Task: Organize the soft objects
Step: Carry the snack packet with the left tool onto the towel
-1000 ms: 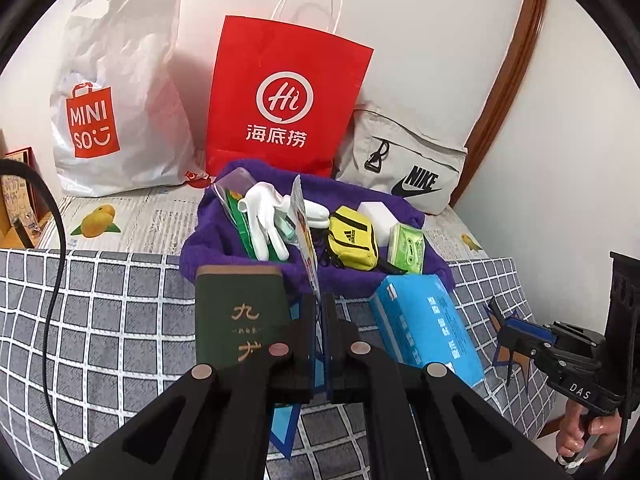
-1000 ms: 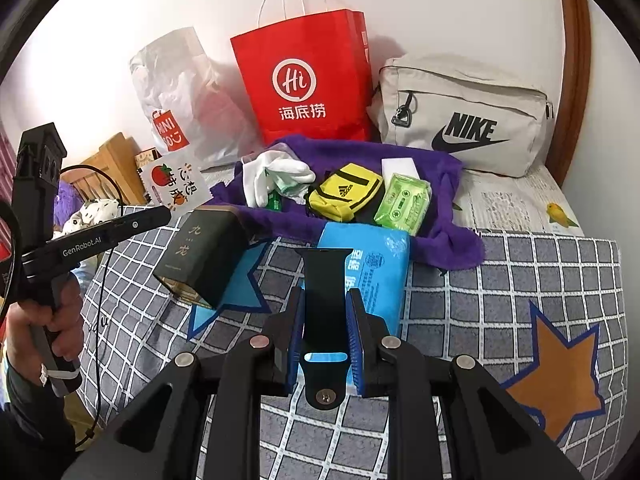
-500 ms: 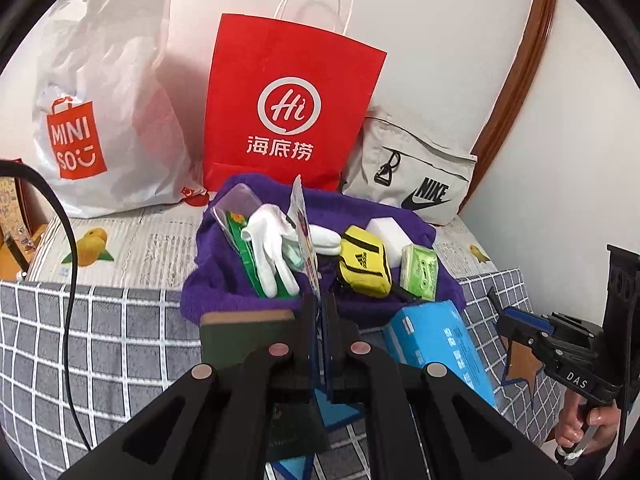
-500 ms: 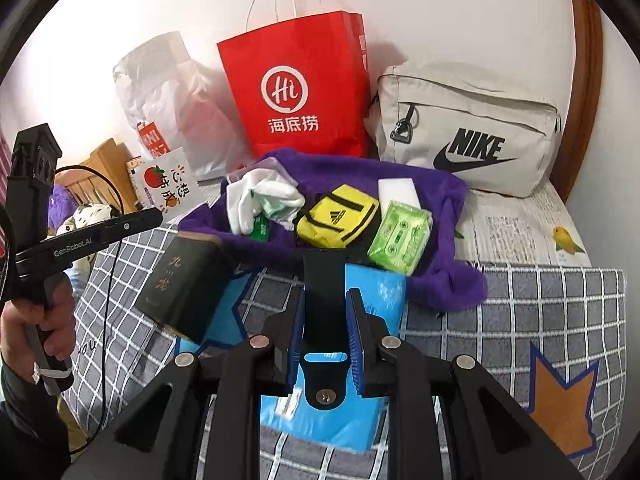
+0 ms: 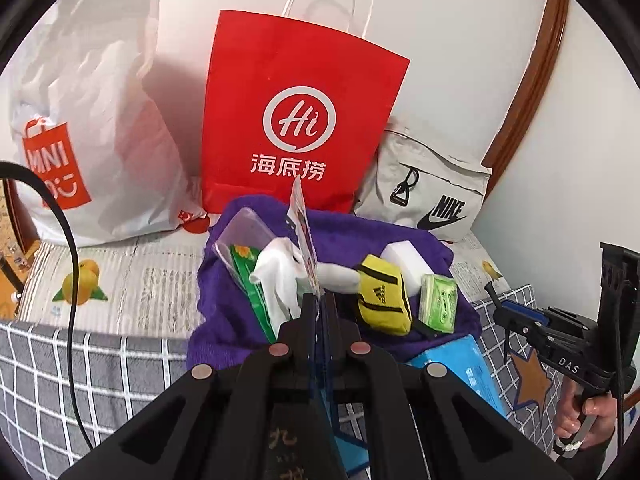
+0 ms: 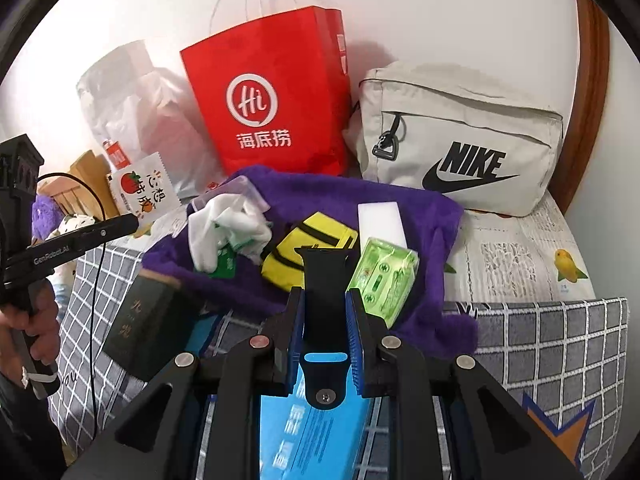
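left claw (image 5: 320,300): pinching flat packet (image 5: 302,228), long axis upright | right claw (image 6: 324,304): clamping black strap (image 6: 324,280), pointing forward

Both tongs, left (image 5: 320,300) and right (image 6: 325,300), have advanced toward the purple towel (image 6: 420,208).

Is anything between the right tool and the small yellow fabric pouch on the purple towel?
Yes. The right tool grips a black strap, whose tip sticks out in front of the small yellow fabric pouch. Nothing else lies between them on the purple towel.
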A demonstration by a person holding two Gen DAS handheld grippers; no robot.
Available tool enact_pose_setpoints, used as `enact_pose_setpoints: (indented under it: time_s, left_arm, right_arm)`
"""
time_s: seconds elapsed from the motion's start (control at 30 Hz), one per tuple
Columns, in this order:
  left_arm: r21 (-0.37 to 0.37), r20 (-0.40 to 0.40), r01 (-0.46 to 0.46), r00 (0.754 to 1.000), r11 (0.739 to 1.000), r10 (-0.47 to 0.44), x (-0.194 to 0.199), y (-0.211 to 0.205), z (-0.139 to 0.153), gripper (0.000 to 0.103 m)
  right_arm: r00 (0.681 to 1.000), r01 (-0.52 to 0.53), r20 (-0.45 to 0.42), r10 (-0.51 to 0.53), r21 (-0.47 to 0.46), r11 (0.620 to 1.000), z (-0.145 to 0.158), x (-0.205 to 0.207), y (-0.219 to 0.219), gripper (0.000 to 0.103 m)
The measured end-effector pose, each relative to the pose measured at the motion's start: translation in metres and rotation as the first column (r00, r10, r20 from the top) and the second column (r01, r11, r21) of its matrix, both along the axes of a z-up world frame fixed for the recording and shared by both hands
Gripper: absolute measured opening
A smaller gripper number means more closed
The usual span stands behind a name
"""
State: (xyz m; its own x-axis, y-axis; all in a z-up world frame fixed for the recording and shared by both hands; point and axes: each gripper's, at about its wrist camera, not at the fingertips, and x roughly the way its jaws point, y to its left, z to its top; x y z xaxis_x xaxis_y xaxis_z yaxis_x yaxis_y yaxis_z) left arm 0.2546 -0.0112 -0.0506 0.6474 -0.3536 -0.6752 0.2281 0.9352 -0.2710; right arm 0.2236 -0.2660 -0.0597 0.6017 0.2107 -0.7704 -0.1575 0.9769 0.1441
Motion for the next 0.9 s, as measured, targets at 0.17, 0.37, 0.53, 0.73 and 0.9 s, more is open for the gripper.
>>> enact_pose_setpoints:
  time_s: [0.17, 0.37, 0.53, 0.73, 0.9]
  left_arm:
    - [-0.007, -0.007, 0.009, 1.0, 1.0, -0.009, 0.015, -0.003, -0.003, 0.004]
    - [0.0, -0.027, 0.024, 0.999, 1.0, -0.024, 0.032, -0.009, -0.01, 0.004]
    - [0.004, -0.035, 0.038, 0.999, 0.999, -0.038, 0.044, -0.014, -0.015, 0.004]
    - [0.009, -0.065, 0.063, 0.996, 0.998, -0.062, 0.058, -0.025, -0.023, 0.004]
    - [0.017, -0.086, 0.081, 0.993, 0.997, -0.079, 0.069, -0.037, -0.029, 0.004]
  right_arm:
    - [1.0, 0.018, -0.01, -0.018, 0.0, 1.0, -0.006, 0.022, -0.002, 0.021]
    - [0.999, 0.021, -0.026, -0.021, -0.014, 1.0, -0.017, 0.043, 0.003, 0.021]
    - [0.999, 0.027, -0.046, -0.029, -0.038, 0.999, -0.028, 0.058, 0.008, 0.021]
    - [0.998, 0.024, -0.064, -0.028, -0.051, 0.998, -0.039, 0.077, 0.011, 0.021]
    - [0.997, 0.015, -0.079, -0.019, -0.054, 0.998, -0.046, 0.089, 0.014, 0.021]
